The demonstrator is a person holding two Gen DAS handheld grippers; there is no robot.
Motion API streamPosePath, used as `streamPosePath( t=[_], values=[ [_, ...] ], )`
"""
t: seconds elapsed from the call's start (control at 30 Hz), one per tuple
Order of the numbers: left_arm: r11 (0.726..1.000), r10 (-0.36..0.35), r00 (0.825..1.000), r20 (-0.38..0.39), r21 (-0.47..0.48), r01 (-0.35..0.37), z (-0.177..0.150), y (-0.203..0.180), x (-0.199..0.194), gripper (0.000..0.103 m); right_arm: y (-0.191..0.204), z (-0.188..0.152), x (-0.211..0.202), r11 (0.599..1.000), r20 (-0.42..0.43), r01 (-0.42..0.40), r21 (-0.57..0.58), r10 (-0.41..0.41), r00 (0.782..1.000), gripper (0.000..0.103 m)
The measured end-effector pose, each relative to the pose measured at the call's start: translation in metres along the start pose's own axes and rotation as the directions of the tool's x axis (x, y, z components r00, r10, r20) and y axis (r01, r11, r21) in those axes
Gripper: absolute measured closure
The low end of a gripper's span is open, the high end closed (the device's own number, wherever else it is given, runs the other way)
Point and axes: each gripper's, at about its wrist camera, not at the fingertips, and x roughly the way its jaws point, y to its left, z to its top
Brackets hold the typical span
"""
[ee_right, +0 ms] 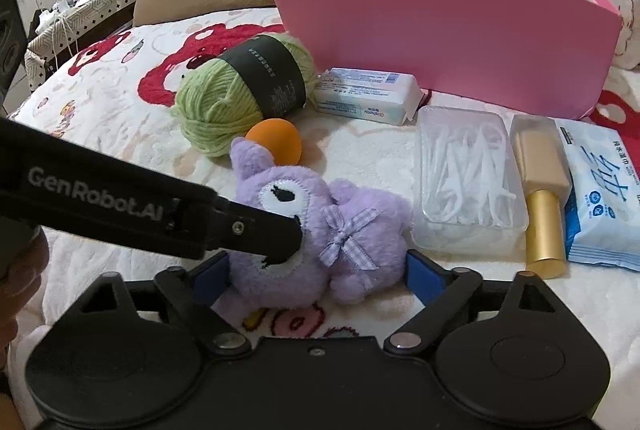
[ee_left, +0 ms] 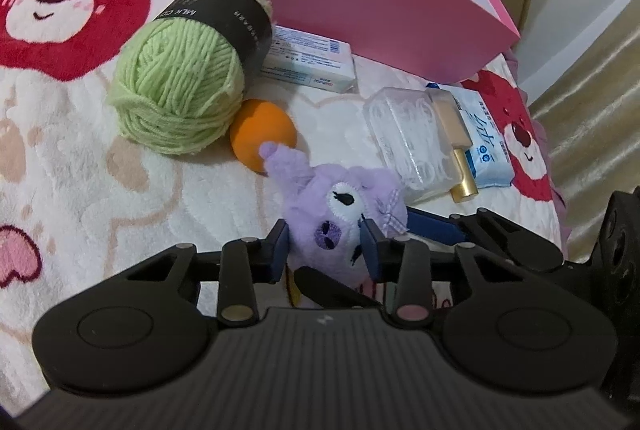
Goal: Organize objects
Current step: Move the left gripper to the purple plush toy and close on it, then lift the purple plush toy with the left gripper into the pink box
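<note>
My left gripper (ee_left: 326, 246) has its pads pinched on the head of the fluffy purple plush toy (ee_right: 316, 230), lying on the bear-print fleece blanket (ee_left: 80, 166) before the pink cardboard box (ee_right: 460, 38). My right gripper (ee_right: 316, 272) straddles the toy wide; pad contact I can't tell. Orange ball (ee_left: 256, 130) touches its ear.

On the bed lie one purple plush toy (ee_right: 320, 238), one green yarn ball (ee_right: 240, 98), one orange ball (ee_right: 276, 142), one clear pick case (ee_right: 468, 170), one gold tube (ee_right: 540, 190), two tissue packs (ee_right: 368, 96) (ee_right: 604, 190) and one pink box (ee_right: 440, 30).
</note>
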Motion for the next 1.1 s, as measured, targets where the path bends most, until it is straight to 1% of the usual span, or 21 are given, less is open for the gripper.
streamPosePath(
  t=[0.1, 0.17, 0.3, 0.5, 0.6, 0.7, 0.8, 0.87, 0.97, 1.1],
  values=[
    [1.000, 0.002, 1.000, 0.006, 0.009, -0.002, -0.001, -0.002, -0.003, 0.068, 0.001, -0.001, -0.005, 1.000, 0.007, 0.002, 0.011, -0.002, 1.000, 0.020],
    [1.000, 0.003, 1.000, 0.003, 0.014, -0.003, -0.001, -0.004, -0.006, 0.068, 0.003, 0.000, -0.009, 1.000, 0.008, 0.006, 0.017, -0.006, 1.000, 0.023],
    [1.000, -0.004, 1.000, -0.011, 0.023, 0.004, 0.000, -0.011, -0.017, 0.068, 0.010, 0.004, -0.022, 1.000, -0.003, 0.022, 0.022, -0.022, 1.000, 0.023],
    [0.997, -0.041, 0.999, -0.028, 0.059, 0.043, 0.012, -0.026, -0.049, 0.068, 0.019, 0.019, -0.058, 0.999, 0.012, 0.034, 0.017, -0.034, 0.999, 0.020],
    [0.995, -0.062, 0.998, -0.025, 0.081, 0.064, 0.025, -0.034, -0.068, 0.068, 0.022, 0.032, -0.078, 0.999, 0.042, 0.039, 0.015, -0.040, 0.998, 0.020],
    [0.991, -0.070, 0.997, -0.007, 0.112, 0.071, 0.039, -0.045, -0.090, 0.068, 0.023, 0.047, -0.099, 1.000, 0.084, 0.025, 0.011, -0.026, 0.996, 0.020],
    [0.984, -0.080, 0.997, 0.024, 0.159, 0.075, 0.054, -0.058, -0.114, 0.068, 0.024, 0.065, -0.118, 0.999, 0.129, 0.016, -0.036, -0.012, 0.992, 0.020],
    [0.978, -0.076, 0.996, 0.049, 0.198, 0.065, 0.065, -0.069, -0.128, 0.068, 0.023, 0.077, -0.128, 0.999, 0.144, 0.012, -0.044, -0.005, 0.990, 0.020],
    [0.975, -0.085, 0.994, 0.072, 0.210, 0.069, 0.083, -0.079, -0.141, 0.068, 0.019, 0.099, -0.141, 1.000, 0.159, 0.008, -0.028, -0.004, 0.987, 0.020],
    [0.972, -0.117, 0.989, 0.090, 0.215, 0.095, 0.112, -0.091, -0.148, 0.068, 0.008, 0.128, -0.155, 1.000, 0.177, 0.018, -0.017, -0.015, 0.984, 0.020]
  ],
)
